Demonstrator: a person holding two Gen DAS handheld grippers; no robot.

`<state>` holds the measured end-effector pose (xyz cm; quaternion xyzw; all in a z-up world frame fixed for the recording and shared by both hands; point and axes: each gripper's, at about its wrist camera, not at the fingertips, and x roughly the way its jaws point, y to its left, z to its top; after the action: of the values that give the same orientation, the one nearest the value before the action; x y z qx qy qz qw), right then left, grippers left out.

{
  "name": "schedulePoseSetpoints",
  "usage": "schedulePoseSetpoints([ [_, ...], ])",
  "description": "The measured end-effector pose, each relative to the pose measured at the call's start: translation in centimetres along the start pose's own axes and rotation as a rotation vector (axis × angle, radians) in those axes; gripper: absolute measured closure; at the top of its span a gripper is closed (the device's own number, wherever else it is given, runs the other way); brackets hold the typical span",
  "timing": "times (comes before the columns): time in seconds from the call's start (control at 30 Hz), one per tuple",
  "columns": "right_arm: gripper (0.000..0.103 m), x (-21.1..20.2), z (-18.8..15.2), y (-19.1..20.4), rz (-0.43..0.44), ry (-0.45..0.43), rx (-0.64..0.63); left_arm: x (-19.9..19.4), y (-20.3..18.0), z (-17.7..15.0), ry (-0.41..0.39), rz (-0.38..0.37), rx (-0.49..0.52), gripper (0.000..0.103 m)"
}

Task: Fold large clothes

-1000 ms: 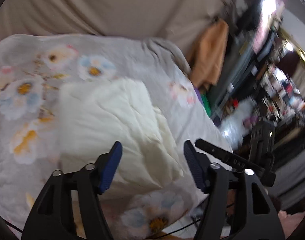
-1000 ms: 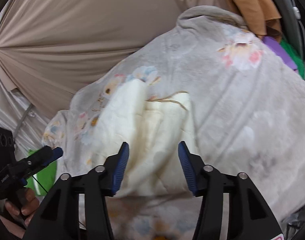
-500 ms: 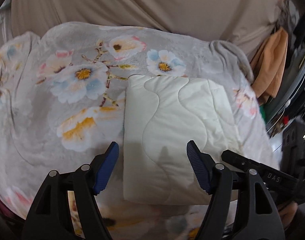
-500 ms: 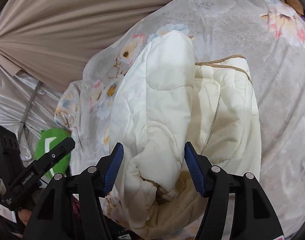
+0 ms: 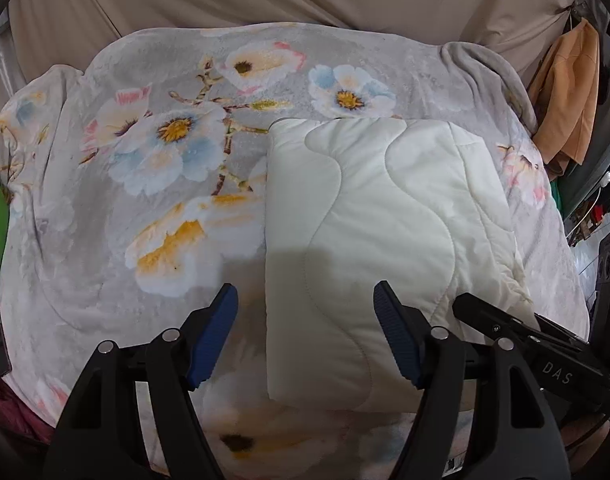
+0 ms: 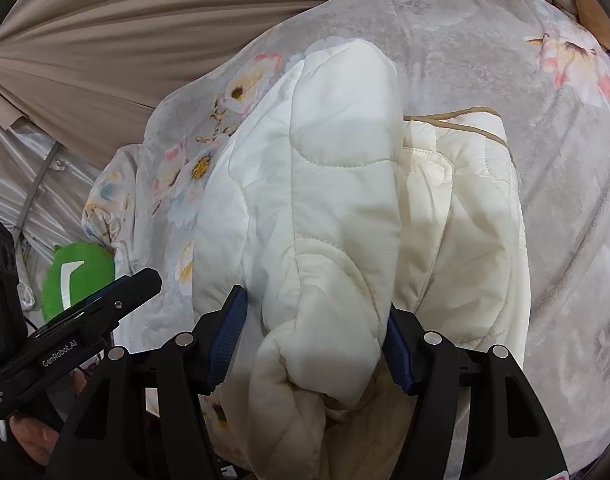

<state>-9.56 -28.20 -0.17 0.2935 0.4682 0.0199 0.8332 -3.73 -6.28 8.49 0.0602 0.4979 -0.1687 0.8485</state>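
Late in the fold, by the look of it: cream quilted padded garment point(image 5: 377, 240) already doubled into a thick oblong, lying on the grey flower-printed plush blanket point(image 5: 105, 240), right of centre. Long axis running from the near edge away toward the beige curtain. Left gripper point(image 5: 305, 336) released, empty, hovering over the near left corner. Right gripper point(image 6: 317, 340) closing round the bulky near-end roll, pads not clearly pressing yet. Next, probably: firm pinch, then lifting that end over to the far edge

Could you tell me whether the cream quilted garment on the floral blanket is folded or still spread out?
Folded: the cream quilted garment lies as a compact rectangle on the floral blanket, with stacked layers visible at its right edge.
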Motion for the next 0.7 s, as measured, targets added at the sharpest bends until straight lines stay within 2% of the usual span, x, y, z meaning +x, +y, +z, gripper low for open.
schedulePoseSetpoints([
  [0.03,0.057,0.0,0.1,0.0,-0.001,-0.006,-0.013,0.1,0.2,0.1,0.000,0.008,0.003,0.035],
  [0.07,0.079,0.0,0.2,0.3,-0.001,-0.015,-0.036,0.1,0.2,0.2,0.000,0.010,0.002,0.035],
  [0.1,0.084,-0.5,0.4,0.9,0.003,-0.041,-0.066,0.0,0.4,0.3,-0.002,0.008,0.000,0.035],
  [0.17,0.087,-3.0,0.8,2.1,0.059,-0.131,-0.114,-0.5,0.8,0.8,-0.023,0.007,-0.014,0.035],
  [0.23,0.088,-6.0,0.8,2.8,0.121,-0.235,-0.142,-1.3,1.3,1.5,-0.053,-0.002,-0.025,0.035],
  [0.3,0.088,-7.7,0.5,1.8,0.115,-0.293,-0.135,-1.7,1.2,2.0,-0.067,-0.009,-0.023,0.035],
  [0.33,0.088,-7.6,0.4,0.7,0.095,-0.289,-0.110,-1.7,1.1,2.2,-0.070,-0.009,-0.016,0.035],
  [0.43,0.088,-5.4,-0.5,-3.8,0.049,-0.193,0.033,-1.0,0.6,2.4,-0.055,-0.011,0.003,0.035],
  [0.53,0.083,-4.9,-1.4,-4.5,0.056,-0.168,0.068,-0.6,0.2,2.1,-0.040,-0.024,0.016,0.035],
  [0.63,0.072,-5.6,-1.7,-3.4,0.037,-0.171,0.054,0.0,0.3,1.7,-0.008,-0.061,-0.001,0.035],
  [0.7,0.061,-6.8,-2.4,-3.8,0.024,-0.186,0.079,0.1,0.6,1.5,0.008,-0.084,-0.011,0.035],
])
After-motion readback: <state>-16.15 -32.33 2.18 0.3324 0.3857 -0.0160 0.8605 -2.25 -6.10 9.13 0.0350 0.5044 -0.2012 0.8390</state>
